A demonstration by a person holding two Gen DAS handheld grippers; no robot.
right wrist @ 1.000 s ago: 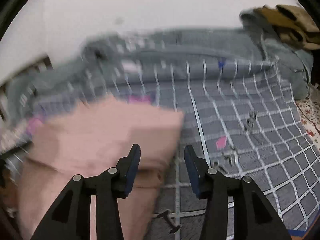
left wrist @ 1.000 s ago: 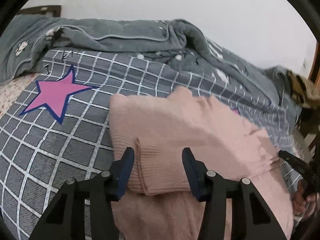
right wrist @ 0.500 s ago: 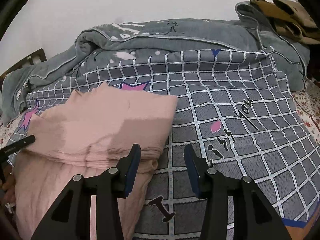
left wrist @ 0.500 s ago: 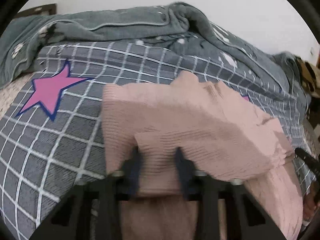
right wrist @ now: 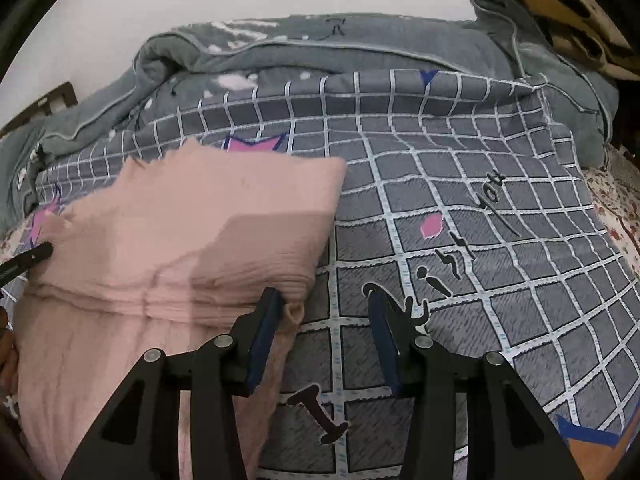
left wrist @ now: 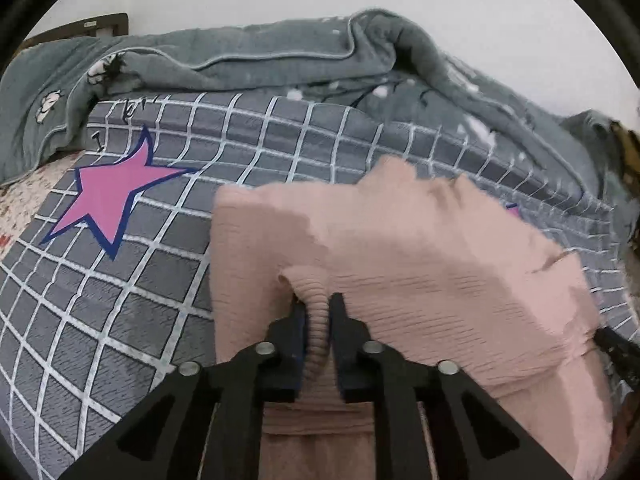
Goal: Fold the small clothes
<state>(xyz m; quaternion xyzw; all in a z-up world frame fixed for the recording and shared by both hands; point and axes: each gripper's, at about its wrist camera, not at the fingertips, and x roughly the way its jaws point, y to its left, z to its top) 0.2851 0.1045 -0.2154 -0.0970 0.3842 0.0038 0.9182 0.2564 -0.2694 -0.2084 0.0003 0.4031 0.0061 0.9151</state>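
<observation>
My left claw (left wrist: 318, 300) pinches a ribbed fold of the pink knitted garment (left wrist: 420, 264); its jaws are easing slightly apart, with the knit still pressed between them. The garment's near part runs out of my left view at 6 o'clock, so I cannot see its whole shape. It lies on the grey grid-patterned bed cover with pink stars (right wrist: 460, 208). My right claw (right wrist: 324, 304) stands half open over the cover, its left finger touching the garment's corner at 9 o'clock. A rumpled grey blanket (right wrist: 320, 48) is heaped at 12 o'clock, with a brown patterned cloth (right wrist: 580, 20), partly cut off, at 2 o'clock.
</observation>
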